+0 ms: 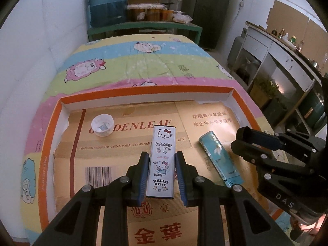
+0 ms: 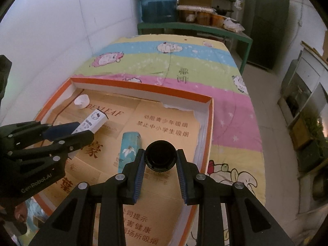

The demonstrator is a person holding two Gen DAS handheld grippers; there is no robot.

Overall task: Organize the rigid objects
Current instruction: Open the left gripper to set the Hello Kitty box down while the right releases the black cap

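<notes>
The left gripper (image 1: 162, 176) clamped the Hello Kitty tin (image 1: 162, 162) above the tray (image 1: 51, 135); the right gripper (image 2: 160, 172) clamped a black jar (image 2: 160, 155) near the teal tube (image 2: 129, 149), which it risked bumping

One orange-rimmed tray (image 1: 51, 123) lined with one flattened cardboard sheet (image 1: 127, 141) contains four objects. These are one Hello Kitty tin (image 1: 162, 160), one teal tube (image 1: 219, 157), one white cup (image 1: 102, 125) and one black jar (image 2: 161, 155). Two grippers appear: left gripper (image 1: 162, 176), right gripper (image 2: 161, 173).
</notes>
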